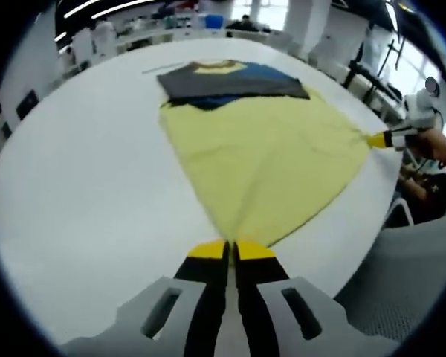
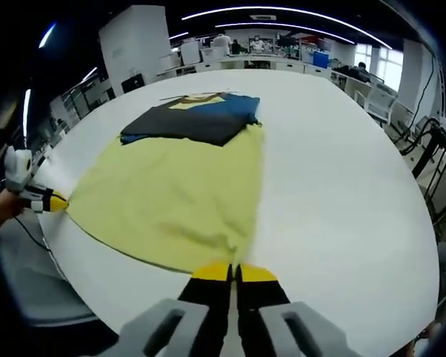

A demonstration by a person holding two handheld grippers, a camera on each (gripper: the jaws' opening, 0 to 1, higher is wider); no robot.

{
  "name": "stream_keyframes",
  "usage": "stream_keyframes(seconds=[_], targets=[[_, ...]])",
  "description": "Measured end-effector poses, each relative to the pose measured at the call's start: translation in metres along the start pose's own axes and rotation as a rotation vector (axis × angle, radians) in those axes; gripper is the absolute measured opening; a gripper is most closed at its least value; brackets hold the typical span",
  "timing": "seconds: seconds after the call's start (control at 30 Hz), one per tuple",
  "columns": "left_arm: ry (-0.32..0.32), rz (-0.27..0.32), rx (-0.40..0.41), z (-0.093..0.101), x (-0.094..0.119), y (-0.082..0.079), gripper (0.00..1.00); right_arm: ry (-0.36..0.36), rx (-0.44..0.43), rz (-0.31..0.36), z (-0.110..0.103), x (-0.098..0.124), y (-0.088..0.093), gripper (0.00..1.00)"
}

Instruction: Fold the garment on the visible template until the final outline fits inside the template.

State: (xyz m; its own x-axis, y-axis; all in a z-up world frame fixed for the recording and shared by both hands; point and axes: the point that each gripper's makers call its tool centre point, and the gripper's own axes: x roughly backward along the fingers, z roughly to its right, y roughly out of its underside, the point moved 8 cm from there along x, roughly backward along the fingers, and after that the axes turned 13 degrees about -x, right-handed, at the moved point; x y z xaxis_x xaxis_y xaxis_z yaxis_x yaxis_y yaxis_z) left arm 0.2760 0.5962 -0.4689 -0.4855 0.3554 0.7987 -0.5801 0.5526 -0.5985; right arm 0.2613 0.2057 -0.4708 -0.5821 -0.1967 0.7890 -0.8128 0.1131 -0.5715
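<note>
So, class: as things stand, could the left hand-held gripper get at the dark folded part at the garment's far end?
Probably not yet: the left hand-held gripper is shut on the yellow garment at its near corner. The dark folded part lies uncovered across the white table.

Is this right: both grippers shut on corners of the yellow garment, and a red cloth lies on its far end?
Not quite. The cloth on the far end is dark grey and blue, not red, as the right gripper view shows. The rest holds: left gripper and right gripper are each shut on a corner of the yellow garment.

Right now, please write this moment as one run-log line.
left tongs: shut on yellow garment | right tongs: shut on garment | garment stretched on white table
</note>
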Motion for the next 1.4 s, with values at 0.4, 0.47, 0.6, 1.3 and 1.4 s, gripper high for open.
stream_keyframes(seconds=[0.4, 0.47, 0.6, 1.3, 1.4], targets=[[0.025, -0.009, -0.087, -0.012, 0.02, 0.006, 0.0, -0.057, -0.003, -0.023, -0.012, 0.008, 0.016, 0.0], [0.029, -0.013, -0.098, -0.011, 0.023, 0.009, 0.0, -0.063, -0.003, -0.027, -0.015, 0.011, 0.019, 0.0], [0.012, -0.025, -0.112, -0.009, 0.029, 0.016, 0.0, -0.081, 0.0, -0.042, -0.017, 0.014, 0.025, 0.0], [0.009, -0.082, -0.107, 0.011, 0.058, 0.047, 0.0, -0.101, 0.016, -0.059, -0.027, 0.037, 0.064, 0.0], [0.008, -0.083, -0.103, 0.013, 0.061, 0.049, 0.0, -0.103, 0.009, -0.059, -0.029, 0.039, 0.069, 0.0]])
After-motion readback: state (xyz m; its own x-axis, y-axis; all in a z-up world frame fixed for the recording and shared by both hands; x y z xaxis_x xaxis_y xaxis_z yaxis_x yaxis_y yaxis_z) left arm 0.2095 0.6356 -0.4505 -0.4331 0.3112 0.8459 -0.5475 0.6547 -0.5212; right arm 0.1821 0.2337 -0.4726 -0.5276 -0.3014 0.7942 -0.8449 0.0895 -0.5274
